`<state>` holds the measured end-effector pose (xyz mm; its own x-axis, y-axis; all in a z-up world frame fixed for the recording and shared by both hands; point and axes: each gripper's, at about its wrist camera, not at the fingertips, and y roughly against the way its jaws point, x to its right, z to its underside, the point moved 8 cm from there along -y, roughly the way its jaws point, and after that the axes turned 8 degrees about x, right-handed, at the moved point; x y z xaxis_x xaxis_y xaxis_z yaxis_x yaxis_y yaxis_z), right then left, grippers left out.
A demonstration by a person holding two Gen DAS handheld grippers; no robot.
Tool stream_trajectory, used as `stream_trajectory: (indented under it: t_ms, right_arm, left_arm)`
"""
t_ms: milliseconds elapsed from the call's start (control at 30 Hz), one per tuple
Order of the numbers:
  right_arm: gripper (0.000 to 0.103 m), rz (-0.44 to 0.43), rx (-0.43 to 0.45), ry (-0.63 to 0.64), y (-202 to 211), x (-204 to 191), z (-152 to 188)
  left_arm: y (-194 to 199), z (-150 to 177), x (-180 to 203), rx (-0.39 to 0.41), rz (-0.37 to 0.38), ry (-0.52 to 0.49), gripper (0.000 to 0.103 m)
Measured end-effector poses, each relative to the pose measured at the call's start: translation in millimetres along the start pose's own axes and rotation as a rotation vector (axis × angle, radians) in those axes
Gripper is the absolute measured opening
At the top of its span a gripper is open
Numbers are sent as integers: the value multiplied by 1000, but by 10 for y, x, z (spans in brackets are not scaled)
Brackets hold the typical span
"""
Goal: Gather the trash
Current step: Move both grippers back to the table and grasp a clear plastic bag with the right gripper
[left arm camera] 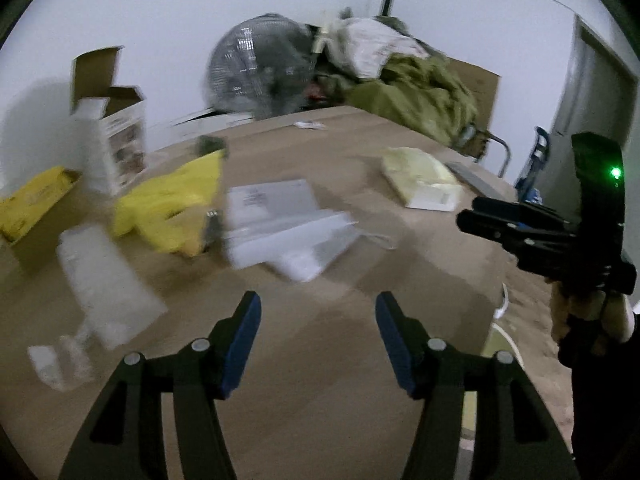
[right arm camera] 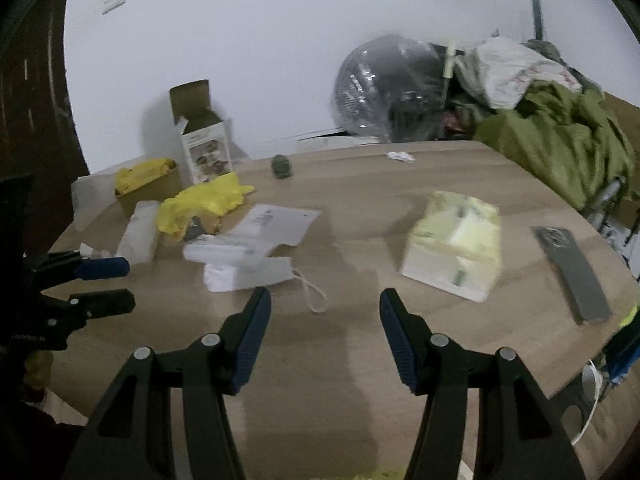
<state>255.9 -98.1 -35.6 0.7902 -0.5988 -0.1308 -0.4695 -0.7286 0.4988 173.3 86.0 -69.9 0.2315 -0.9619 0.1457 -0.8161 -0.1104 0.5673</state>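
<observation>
Trash lies on a round wooden table. A crumpled yellow plastic bag lies at the left. White papers and a white pouch with a string lie in the middle. A clear plastic wrapper lies at the far left. A small white scrap lies near the far edge. My left gripper is open and empty above bare table; it also shows in the right wrist view. My right gripper is open and empty; it shows at the right in the left wrist view.
A pale yellow tissue pack and a grey phone lie at the right. An open carton and a box with yellow contents stand at the left. A wrapped fan and green cloth sit behind the table.
</observation>
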Motion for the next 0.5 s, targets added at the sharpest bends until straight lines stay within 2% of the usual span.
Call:
stream_trajectory:
  t_ms: [133, 300, 500]
  right_arm:
    - [54, -32, -8, 14, -185, -199, -61]
    - [54, -78, -26, 37, -403, -471, -110]
    - [54, -158, -38, 83, -688, -988, -219]
  left_arm:
    - [175, -45, -306, 43, -29, 67, 60]
    - [401, -98, -746, 93, -117, 113, 60]
    - [532, 9, -1269, 94, -213, 163, 60]
